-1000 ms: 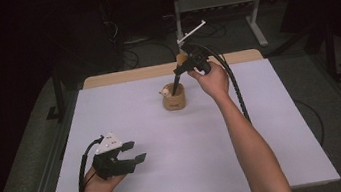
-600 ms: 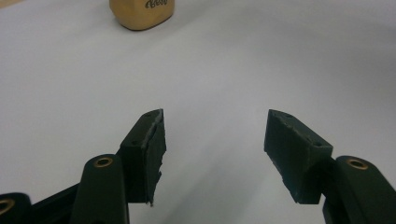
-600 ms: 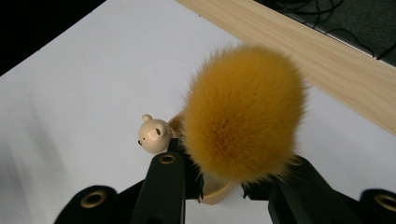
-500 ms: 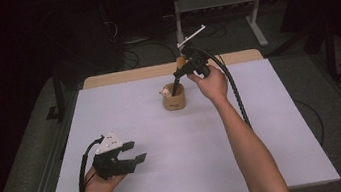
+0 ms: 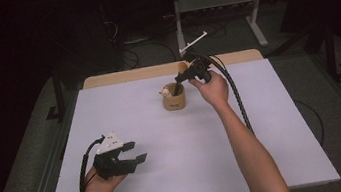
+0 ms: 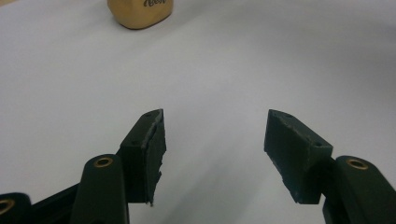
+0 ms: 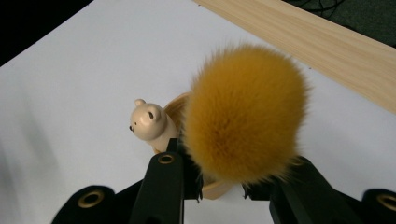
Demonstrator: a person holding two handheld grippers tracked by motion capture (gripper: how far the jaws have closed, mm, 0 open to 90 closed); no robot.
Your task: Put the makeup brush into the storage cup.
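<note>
One fluffy round orange brush (image 7: 245,114) in closed right gripper (image 7: 219,186); left gripper (image 6: 215,144) open, empty.

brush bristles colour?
Orange-gold, fluffy brush head, shut in the right gripper. Clearest in the right gripper view.

brush (image 7: 245,112) in cup (image 5: 174,102), cup on table (image 5: 274,127)

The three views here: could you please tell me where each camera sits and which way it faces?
High view: above the person's side, facing forward and down on the white table; both forearms, left claw, right claw.
Left gripper view: rides the left claw, level along the tabletop toward the tan cup; open jaws.
Right gripper view: rides the right claw, looking down at the fluffy orange brush.
Shared: the cup.
</note>
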